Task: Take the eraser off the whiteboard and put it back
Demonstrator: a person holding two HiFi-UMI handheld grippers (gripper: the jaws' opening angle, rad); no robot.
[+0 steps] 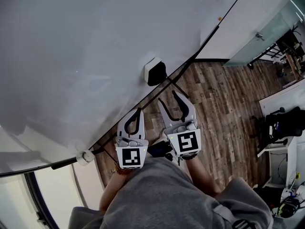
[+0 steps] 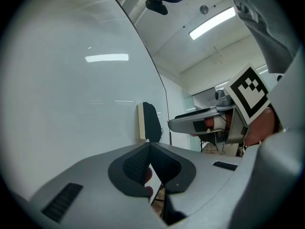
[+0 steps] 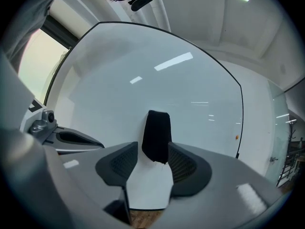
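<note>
Your right gripper (image 1: 167, 97) has its jaws apart with nothing clamped. The eraser (image 1: 155, 73) sits just ahead of them, still stuck to the whiteboard (image 1: 86, 46) near its lower edge. The eraser's long axis runs up the board, pale side against the surface and black side facing out. Your left gripper (image 1: 139, 110) is closed and empty, beside the right one.

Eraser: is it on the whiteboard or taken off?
On. The eraser sits against the whiteboard, black side outward; the right gripper, jaws apart, has no grip on it.
</note>
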